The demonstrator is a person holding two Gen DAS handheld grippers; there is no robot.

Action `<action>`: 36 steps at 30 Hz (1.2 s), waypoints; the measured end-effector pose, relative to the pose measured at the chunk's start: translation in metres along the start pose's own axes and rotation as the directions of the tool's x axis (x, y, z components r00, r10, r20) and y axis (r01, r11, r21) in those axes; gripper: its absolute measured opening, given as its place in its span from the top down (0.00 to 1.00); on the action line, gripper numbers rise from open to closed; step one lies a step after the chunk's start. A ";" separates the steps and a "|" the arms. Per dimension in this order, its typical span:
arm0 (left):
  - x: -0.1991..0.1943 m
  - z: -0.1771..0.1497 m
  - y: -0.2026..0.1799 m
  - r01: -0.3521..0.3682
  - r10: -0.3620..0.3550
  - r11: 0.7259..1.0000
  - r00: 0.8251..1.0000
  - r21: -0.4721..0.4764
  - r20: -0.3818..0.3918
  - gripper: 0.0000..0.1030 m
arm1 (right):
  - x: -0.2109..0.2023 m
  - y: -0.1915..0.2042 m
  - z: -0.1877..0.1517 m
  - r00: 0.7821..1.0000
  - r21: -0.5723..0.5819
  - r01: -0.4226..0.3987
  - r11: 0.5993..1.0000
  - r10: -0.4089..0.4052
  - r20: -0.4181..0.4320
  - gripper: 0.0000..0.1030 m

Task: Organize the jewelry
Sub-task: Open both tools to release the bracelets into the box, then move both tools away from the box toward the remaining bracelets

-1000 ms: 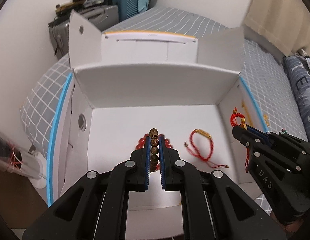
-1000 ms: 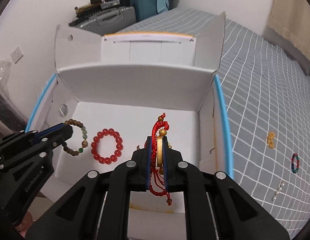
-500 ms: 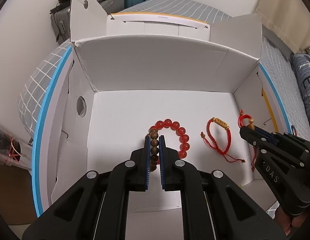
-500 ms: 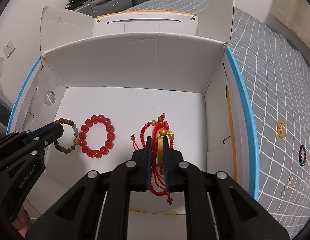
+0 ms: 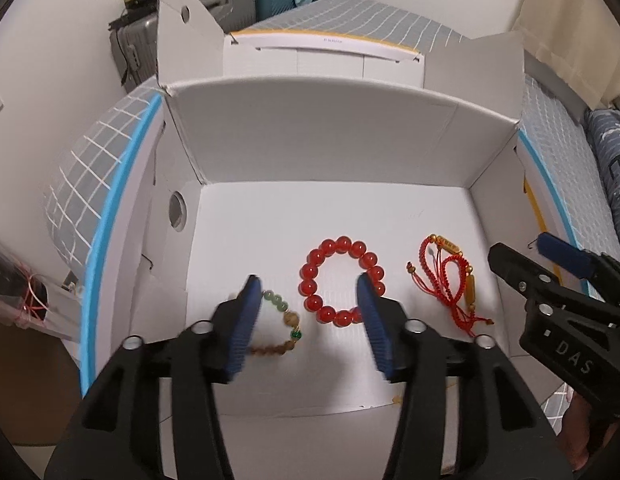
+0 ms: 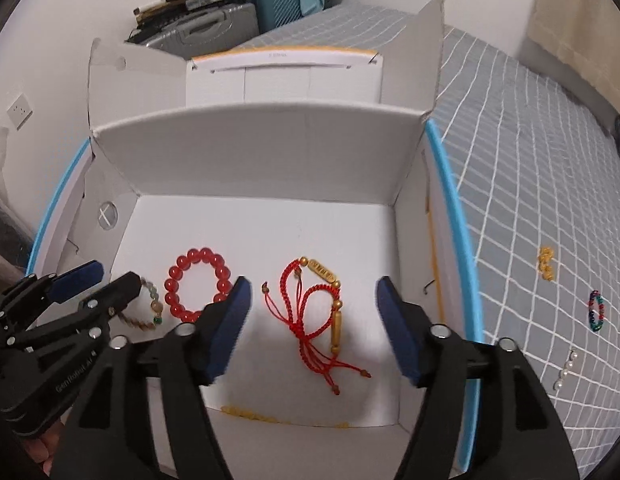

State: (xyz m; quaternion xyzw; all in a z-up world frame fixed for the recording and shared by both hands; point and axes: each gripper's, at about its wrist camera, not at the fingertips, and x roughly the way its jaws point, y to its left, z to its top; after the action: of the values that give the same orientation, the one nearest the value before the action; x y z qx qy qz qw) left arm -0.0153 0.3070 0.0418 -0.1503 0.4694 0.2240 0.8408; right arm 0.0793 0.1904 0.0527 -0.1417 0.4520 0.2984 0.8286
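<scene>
The brown wooden-bead bracelet (image 5: 279, 330) lies flat on the floor of the white cardboard box (image 5: 330, 152), at the left of a row, with the red bead bracelet (image 5: 342, 280) just beside it in the middle and two red cord bracelets (image 6: 316, 304) overlapping each other at the right. The left gripper (image 5: 310, 316) hangs over the wooden beads with its jaws opening; the pads press on nothing, though the left blue pad hides one side of the loop. The right gripper (image 6: 312, 320) stands over the cord bracelets, its jaws likewise opening and clear of the cords. Half a second ago each gripper was clamped on its piece, the wooden beads in the left and a gold-barred cord bracelet in the right; both pieces now rest on the box floor. Outside the box, to its right on the grey checked bedspread (image 6: 530, 168), lie a yellow bead cluster (image 6: 546, 263), a multicoloured bead ring (image 6: 596, 310) and a short pearl strand (image 6: 566, 370), all small and hard to make out.
</scene>
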 end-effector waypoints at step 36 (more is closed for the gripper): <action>-0.051 -0.025 -0.214 0.167 -0.195 0.936 0.979 0.311 0.062 0.06 | -0.098 -0.215 -0.049 0.981 0.247 0.153 0.957 -0.177 0.077 0.07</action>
State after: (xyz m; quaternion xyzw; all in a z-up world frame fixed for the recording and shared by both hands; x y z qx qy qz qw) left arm 0.0538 0.1008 0.0815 -0.0513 0.4431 0.0775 0.8916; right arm 0.1403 -0.0386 0.0995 -0.0628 0.4299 0.1778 0.8830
